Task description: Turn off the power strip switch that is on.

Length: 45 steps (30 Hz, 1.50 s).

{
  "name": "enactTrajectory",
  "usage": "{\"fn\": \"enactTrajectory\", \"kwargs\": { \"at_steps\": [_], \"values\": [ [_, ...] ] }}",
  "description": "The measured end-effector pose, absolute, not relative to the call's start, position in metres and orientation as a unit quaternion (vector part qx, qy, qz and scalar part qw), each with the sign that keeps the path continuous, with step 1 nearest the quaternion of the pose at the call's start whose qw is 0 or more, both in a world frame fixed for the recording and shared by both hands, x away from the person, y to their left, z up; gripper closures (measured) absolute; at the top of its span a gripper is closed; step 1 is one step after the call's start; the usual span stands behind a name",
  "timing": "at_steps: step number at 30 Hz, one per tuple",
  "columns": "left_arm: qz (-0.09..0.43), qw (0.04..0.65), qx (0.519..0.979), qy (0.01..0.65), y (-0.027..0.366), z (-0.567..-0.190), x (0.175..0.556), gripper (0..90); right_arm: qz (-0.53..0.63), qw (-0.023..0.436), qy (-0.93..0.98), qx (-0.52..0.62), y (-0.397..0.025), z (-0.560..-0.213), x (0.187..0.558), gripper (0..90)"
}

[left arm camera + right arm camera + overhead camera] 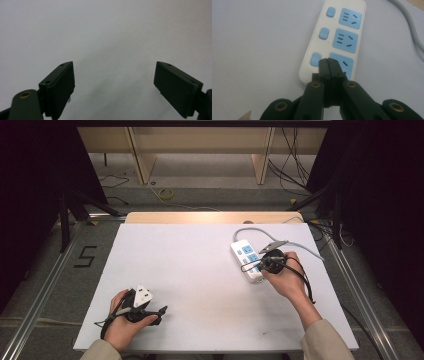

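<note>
Right gripper (pixel 329 61) is sitting over the near end of the strip (pixel 247 260), jaws pressed together with nothing between them. In the right gripper view the closed tips are lying at the nearest blue switch (pixel 315 59), just beside the nearest socket (pixel 342 65); whether the tips are touching the switch cannot be told. In the high view the same gripper (pixel 250 266) is being held by the right hand (pixel 286 279) at the strip's near end.

The strip is lying flat on the white table (pixel 200 270), right of centre and toward the far side, its long axis running from far-left to near-right. It is white with three blue sockets and three blue switches in two parallel rows. Its grey cord (pixel 300 245) is leaving the far end and curving off to the right across the table; the same cord (pixel 412 27) is crossing the upper right corner of the right gripper view.

Left gripper (pixel 162 311) is resting low at the near-left of the table, held in the left hand (pixel 122 320), well apart from the strip. Its jaws are spread wide and holding nothing; in the left gripper view only bare table (pixel 112 37) is lying between and beyond the two pads (pixel 60 87).

A cable is trailing from each gripper toward the person's wrists.
</note>
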<state>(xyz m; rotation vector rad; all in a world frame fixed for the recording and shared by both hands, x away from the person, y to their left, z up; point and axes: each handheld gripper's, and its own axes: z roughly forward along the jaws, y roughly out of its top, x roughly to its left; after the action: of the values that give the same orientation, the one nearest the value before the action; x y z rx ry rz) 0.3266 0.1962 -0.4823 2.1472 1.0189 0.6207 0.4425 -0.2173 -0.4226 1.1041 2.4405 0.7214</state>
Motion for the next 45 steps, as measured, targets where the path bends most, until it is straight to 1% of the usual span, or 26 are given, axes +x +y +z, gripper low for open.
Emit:
{"fn": "enactTrajectory", "kwargs": {
  "at_steps": [45],
  "values": [
    [0.237,0.337,0.824,0.390,0.196,-0.482,0.327,17.0,0.240,0.171,0.871,0.394,-0.201,-0.422,0.464,90.0]
  ]
}}
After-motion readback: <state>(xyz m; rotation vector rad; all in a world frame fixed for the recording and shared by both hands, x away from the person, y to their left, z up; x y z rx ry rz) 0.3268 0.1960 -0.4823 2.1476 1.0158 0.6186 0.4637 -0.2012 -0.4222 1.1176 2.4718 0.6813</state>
